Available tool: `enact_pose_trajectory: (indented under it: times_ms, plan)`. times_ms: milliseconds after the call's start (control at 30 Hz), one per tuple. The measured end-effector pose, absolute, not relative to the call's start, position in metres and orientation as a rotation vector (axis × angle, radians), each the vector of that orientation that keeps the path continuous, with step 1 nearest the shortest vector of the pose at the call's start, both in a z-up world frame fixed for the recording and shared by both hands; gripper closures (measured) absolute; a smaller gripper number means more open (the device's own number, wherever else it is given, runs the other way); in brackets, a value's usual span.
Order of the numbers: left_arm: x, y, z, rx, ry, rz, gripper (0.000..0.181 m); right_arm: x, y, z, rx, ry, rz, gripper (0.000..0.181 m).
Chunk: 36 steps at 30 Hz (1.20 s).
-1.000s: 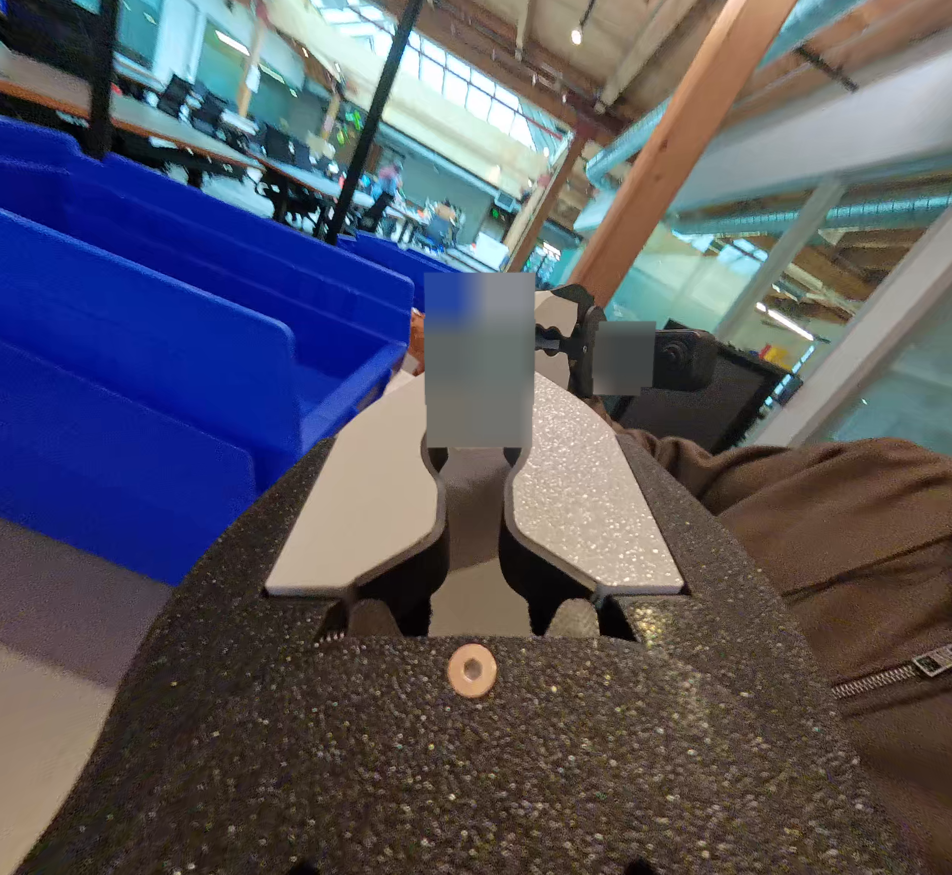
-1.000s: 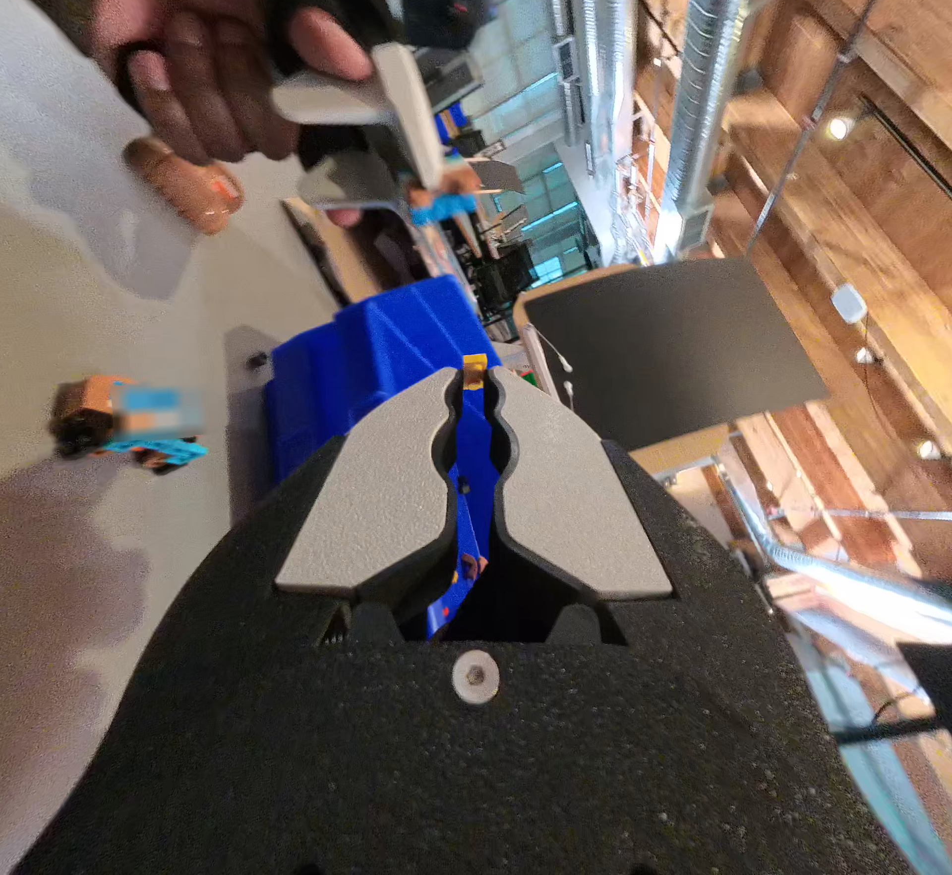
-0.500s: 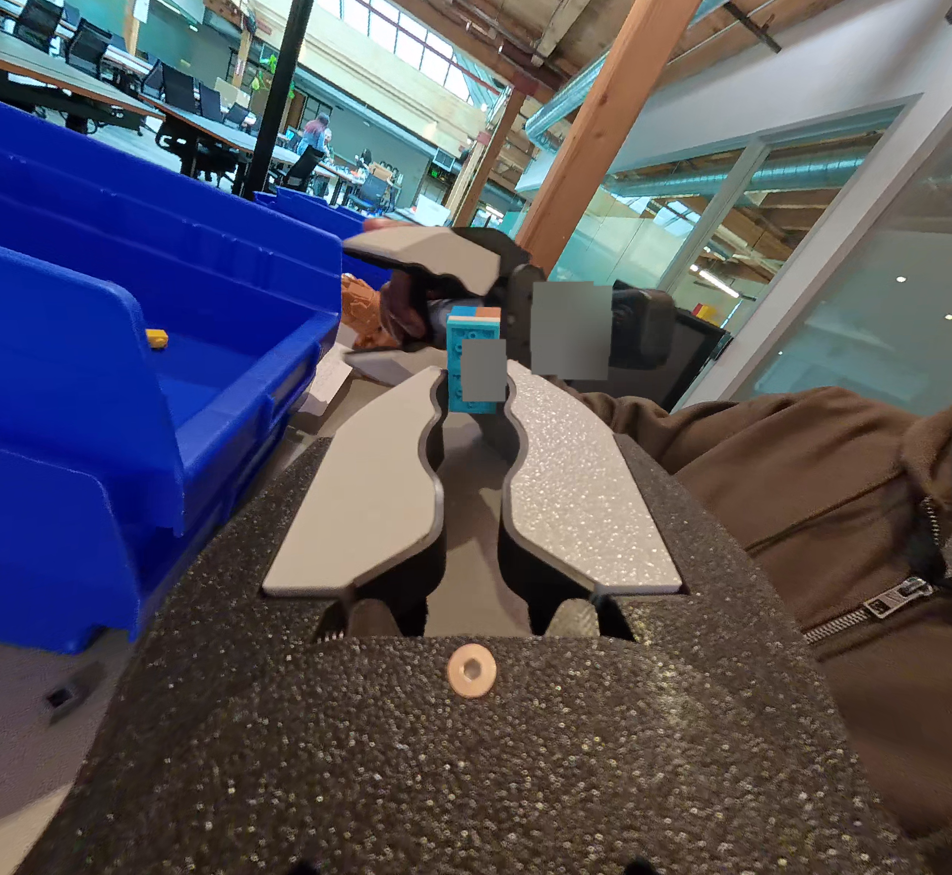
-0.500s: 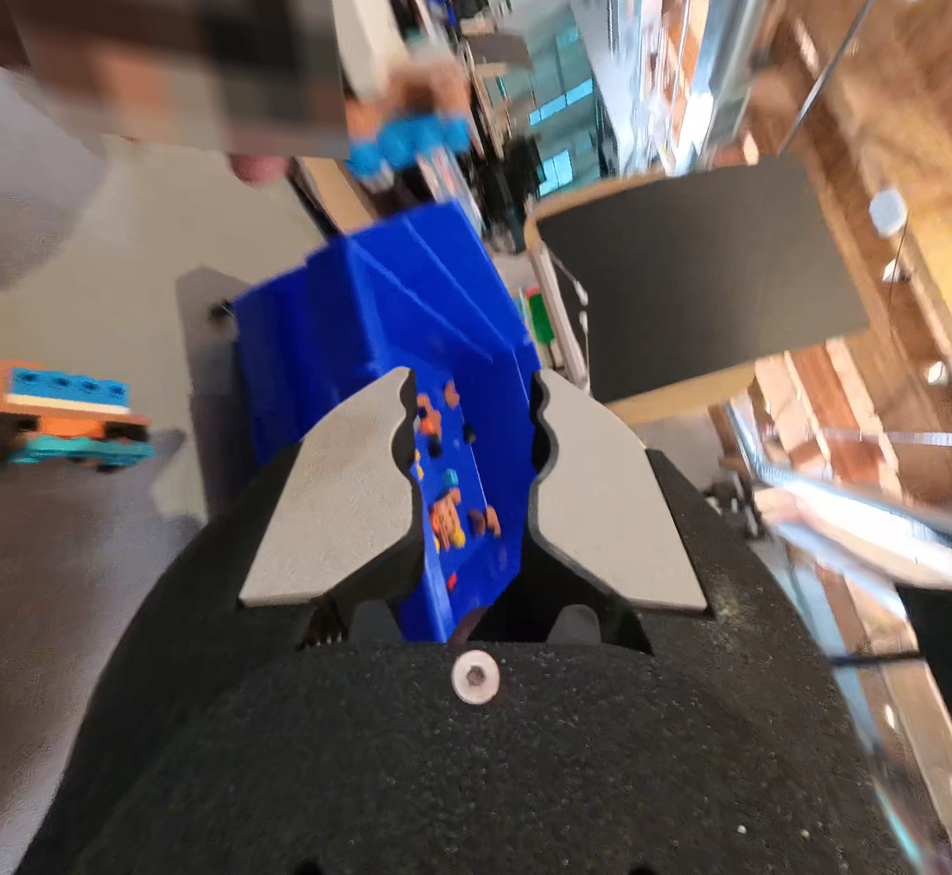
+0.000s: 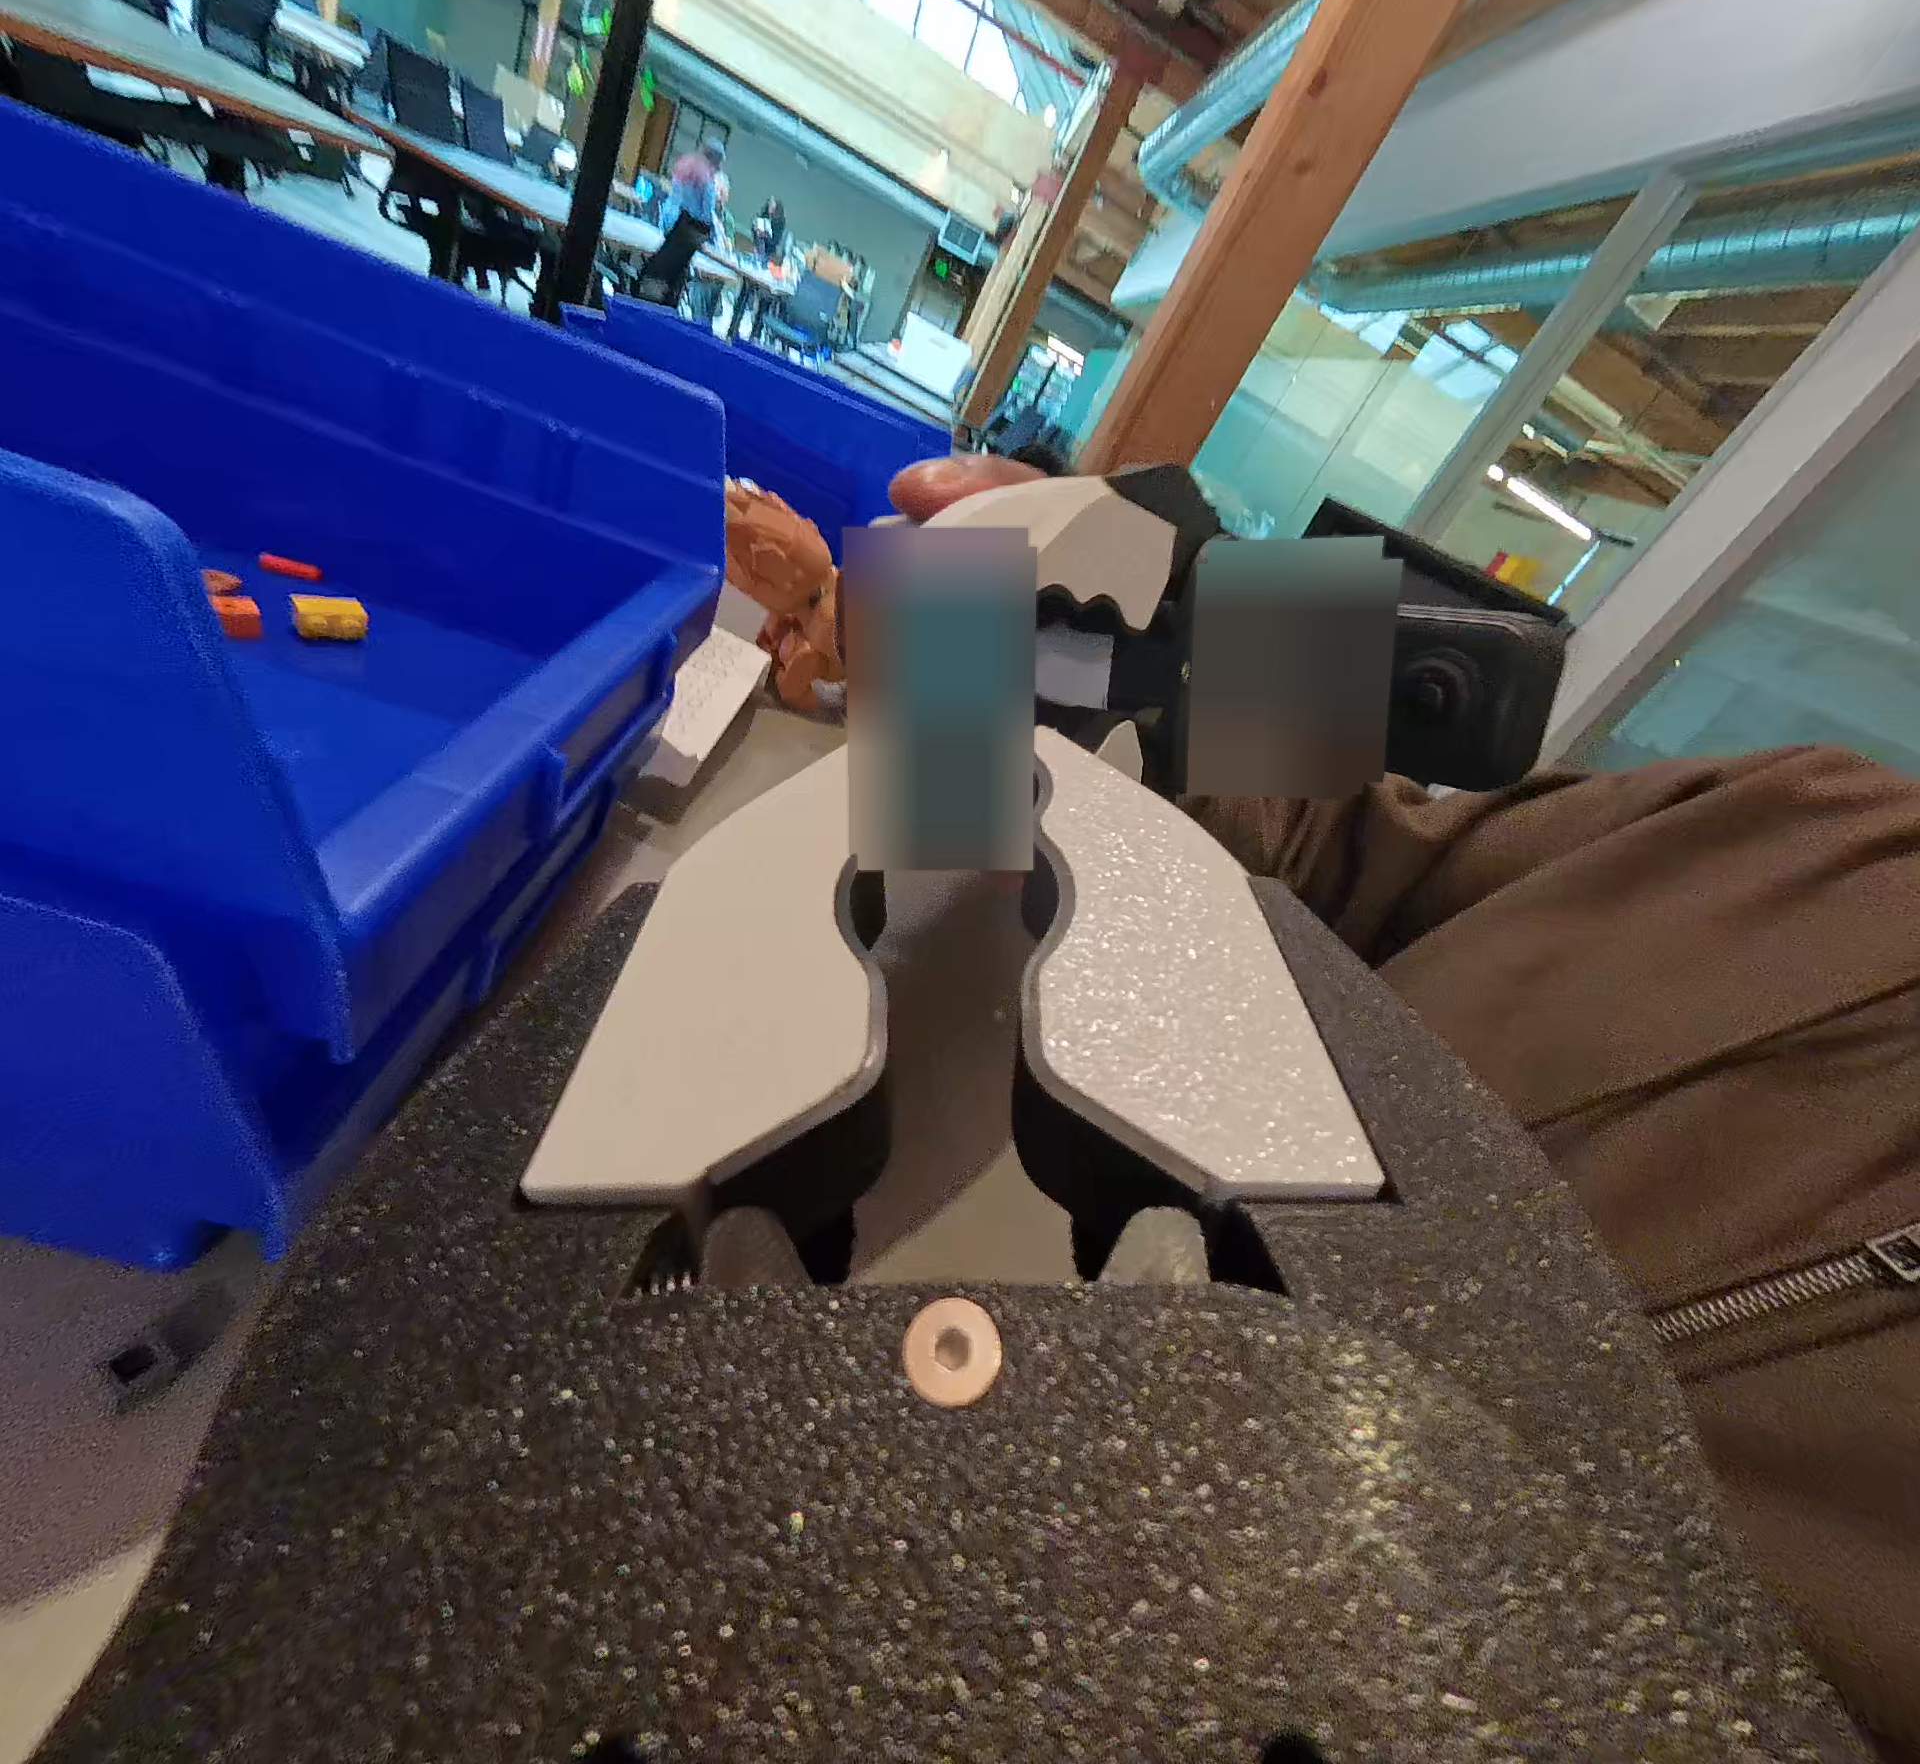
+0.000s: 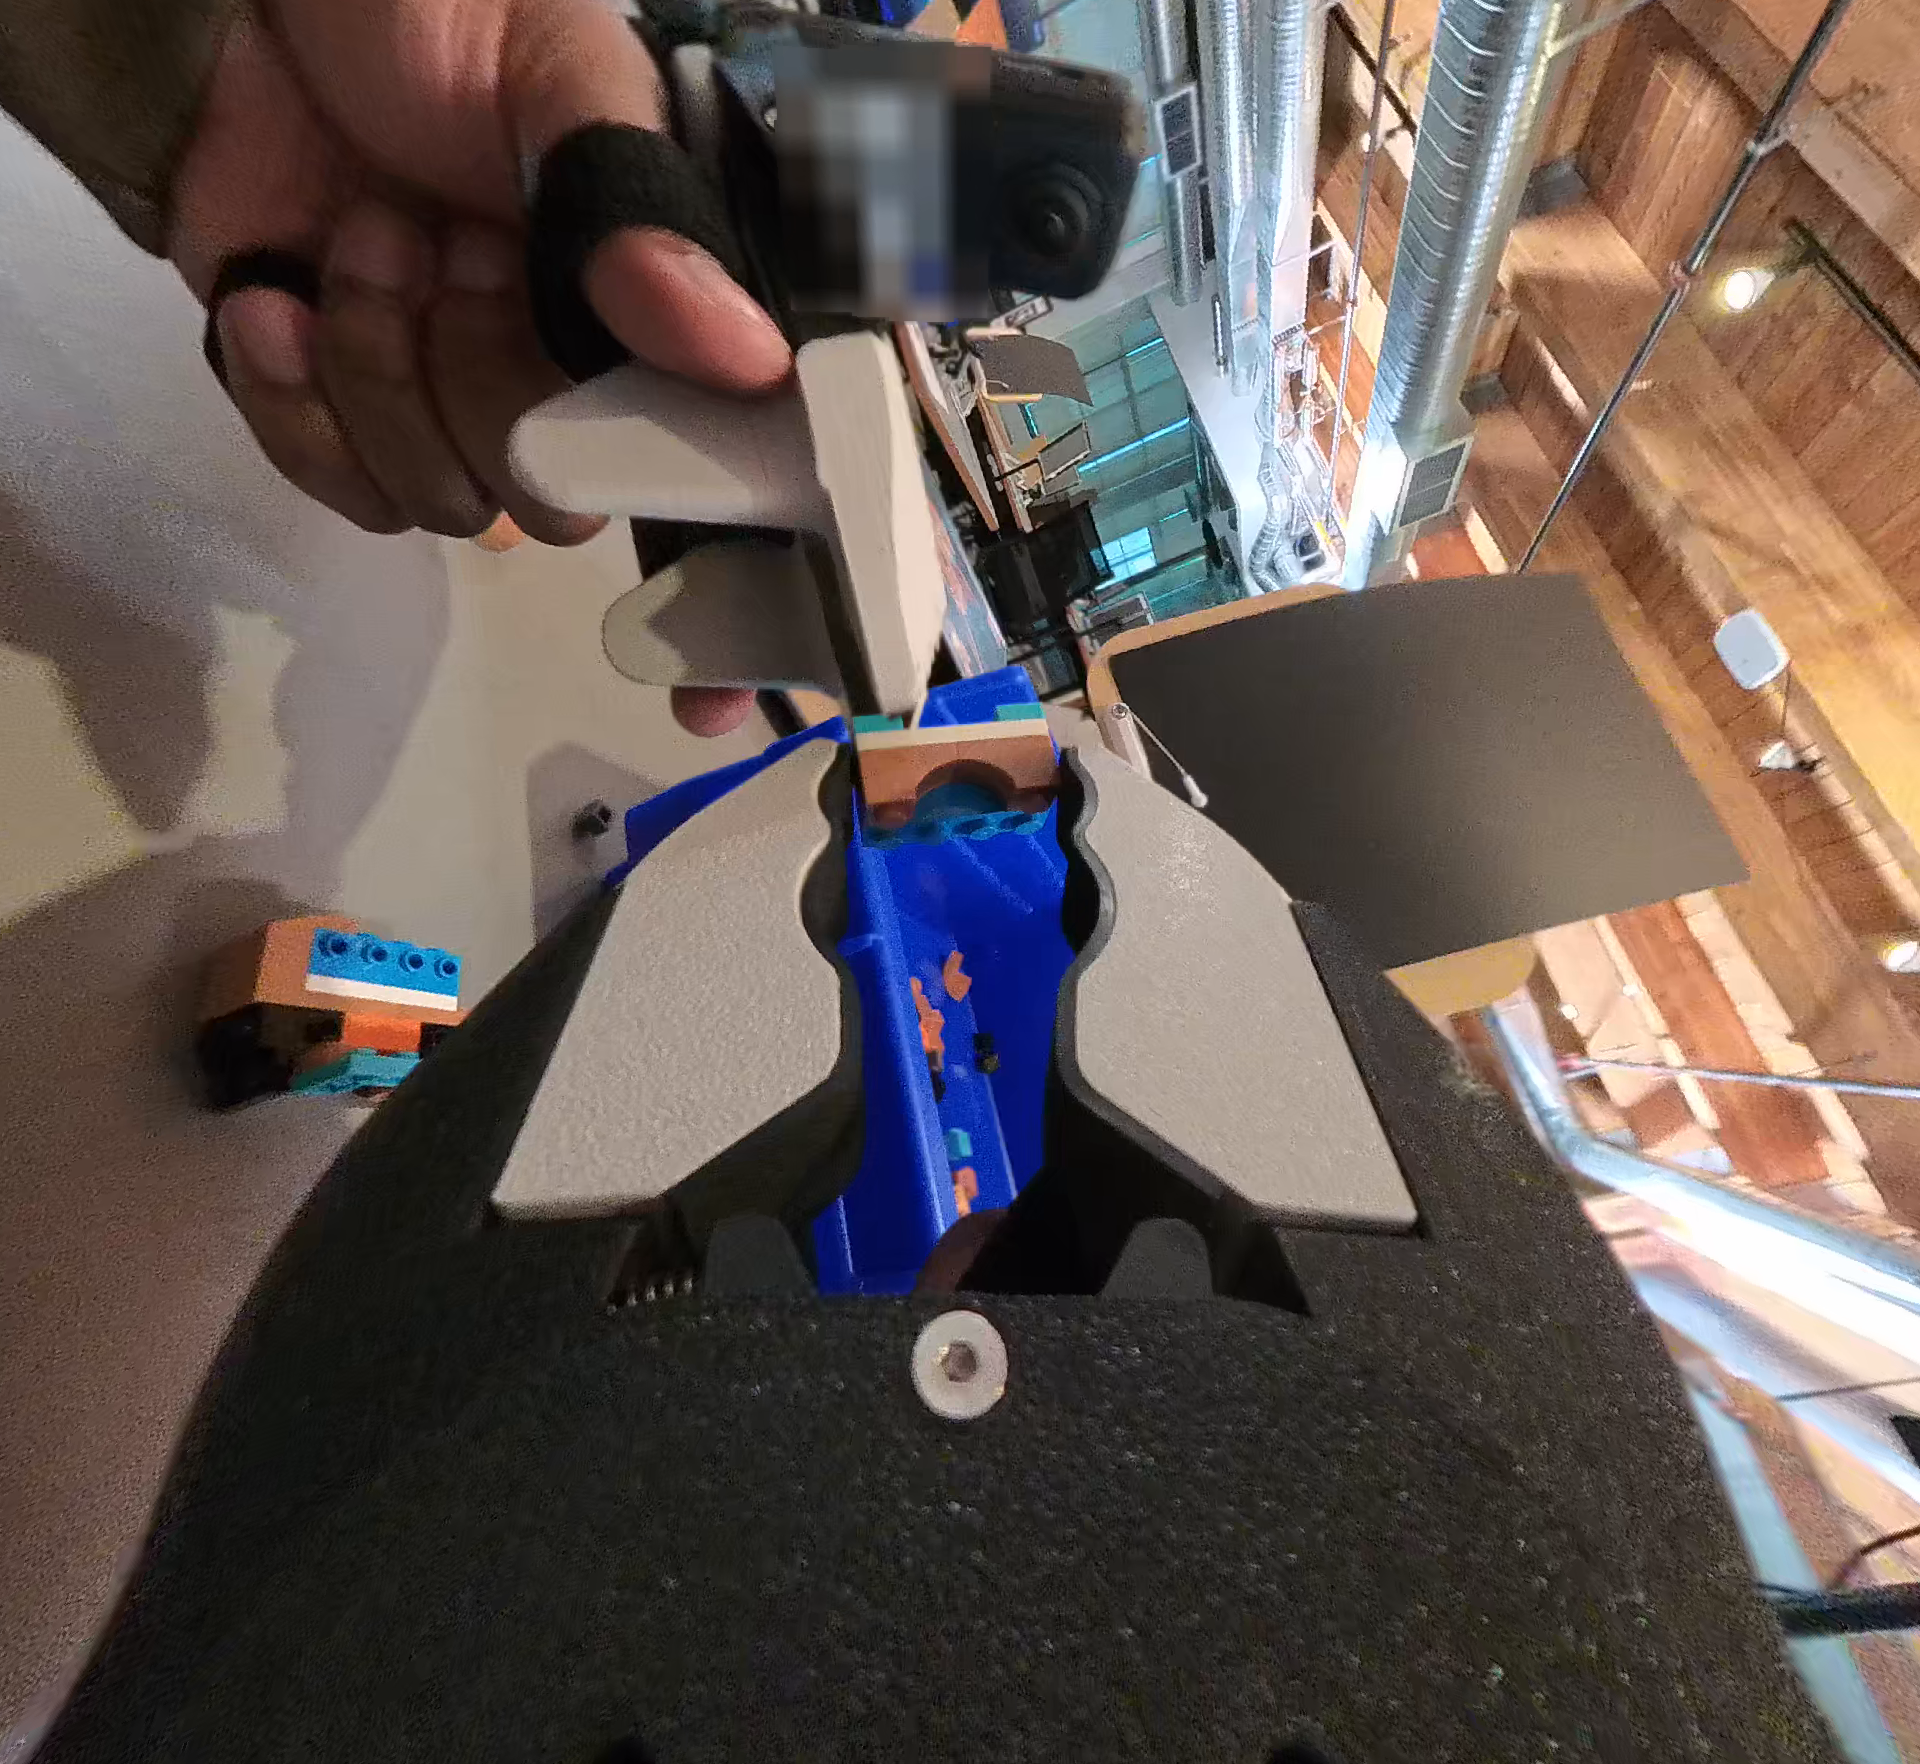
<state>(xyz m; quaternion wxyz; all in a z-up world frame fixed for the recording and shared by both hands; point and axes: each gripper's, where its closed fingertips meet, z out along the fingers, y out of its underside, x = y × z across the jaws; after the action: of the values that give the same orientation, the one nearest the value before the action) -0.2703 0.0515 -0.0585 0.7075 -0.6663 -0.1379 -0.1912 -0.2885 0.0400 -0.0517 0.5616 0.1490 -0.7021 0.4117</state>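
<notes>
Left gripper [image 6: 896, 696] is closed on the top of the bricks [image 6: 935, 764]. Right gripper [image 6: 956, 810] has a finger at each side of them, above the blue bin [image 6: 966, 925]. I cannot tell if it squeezes. Only tips hold, so steady hands seem best.

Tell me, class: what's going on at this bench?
A person works two handheld claws. The left claw, in a hand, pinches a small brown-and-teal brick piece. The right claw flanks that piece on both sides; whether it presses yet is unclear. Behind lies a blue bin of loose bricks; another brick build sits on the table.
</notes>
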Motion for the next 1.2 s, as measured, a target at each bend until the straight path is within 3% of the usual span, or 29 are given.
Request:
enact_pose_trajectory:
  times_ms: [400,467,533,900,1200]
  plan:
    - [-0.262,0.055,-0.051,-1.460,-0.240,-0.367,0.148,-0.281,0.043,-0.041,0.377,-1.532,1.022,0.144]
    - [-0.261,0.058,-0.053,-1.476,-0.228,-0.334,0.150,-0.278,0.041,-0.042,0.394,-1.522,1.016,0.144]
    - [-0.260,0.059,-0.055,-1.495,-0.207,-0.289,0.163,-0.276,0.038,-0.045,0.409,-1.525,1.015,0.144]
    - [-0.293,0.044,-0.057,-1.747,0.003,0.752,0.164,-0.274,0.051,-0.044,0.368,-1.661,1.182,0.137]
    - [-0.288,0.058,-0.093,-1.961,0.314,1.087,0.164,-0.277,0.053,-0.071,0.480,-1.774,0.975,0.141]
